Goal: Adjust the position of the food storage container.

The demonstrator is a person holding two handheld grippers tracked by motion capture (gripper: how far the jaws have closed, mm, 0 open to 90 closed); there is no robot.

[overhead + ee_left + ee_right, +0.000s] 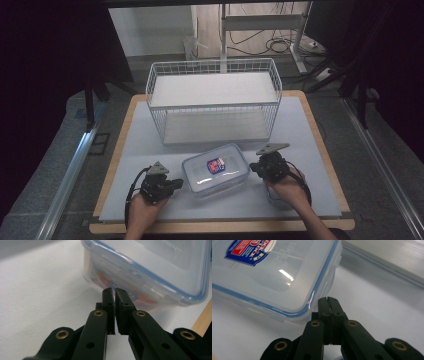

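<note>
Clear plastic container [216, 173] sits between my left gripper [176, 184] and right gripper [254, 167]; both jaws nearly closed, empty. I'd press evenly from both sides.

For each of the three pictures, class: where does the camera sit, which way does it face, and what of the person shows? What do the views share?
High view: above the person's side, looking forward and down at the table and wire basket; both forearms show.
Left gripper view: rides the left gripper, facing the container's side; jaws shut.
Right gripper view: rides the right gripper, facing the container's corner; jaws shut.
Shared: all three show the clear container with a blue-rimmed lid.
</note>
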